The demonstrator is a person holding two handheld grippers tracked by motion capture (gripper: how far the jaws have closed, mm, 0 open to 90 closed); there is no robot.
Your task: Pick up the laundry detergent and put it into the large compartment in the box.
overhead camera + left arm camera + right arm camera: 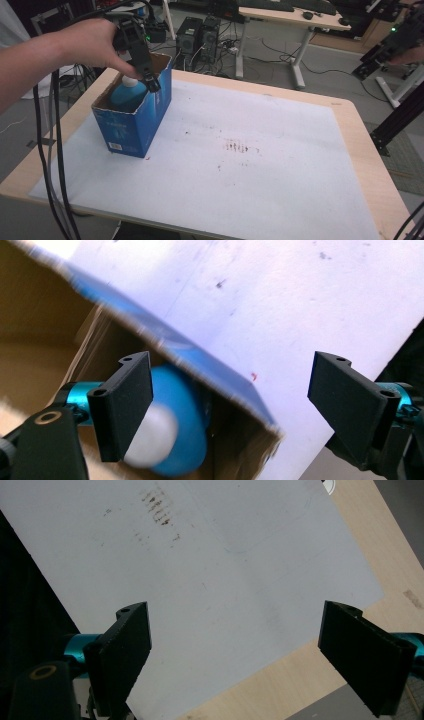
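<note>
Your left forearm comes in from the left edge of the high view, and your left hand (92, 42) holds the left gripper (150, 82) tipped down over the open top of the box (145, 117). In the left gripper view its jaws are spread wide, pinching nothing: one jaw sits over the box's mouth, the other out over the sheet (300, 300), with the box's blue wall running between them.

The box stands upright on the left part of the sheet (225, 175), near the table's (365, 150) far left corner. Inside it is the bottle (127, 95), blue with a white cap (150, 437); that cap lies just beside the left gripper's inner jaw, though you cannot tell whether they touch.

Mid-sheet there is a patch of brown stains (237, 146).

Farthest off, your right gripper (385, 50) is held off the table's far right corner. Its own view shows the jaws spread wide and empty above the sheet's edge and the bare wood.
</note>
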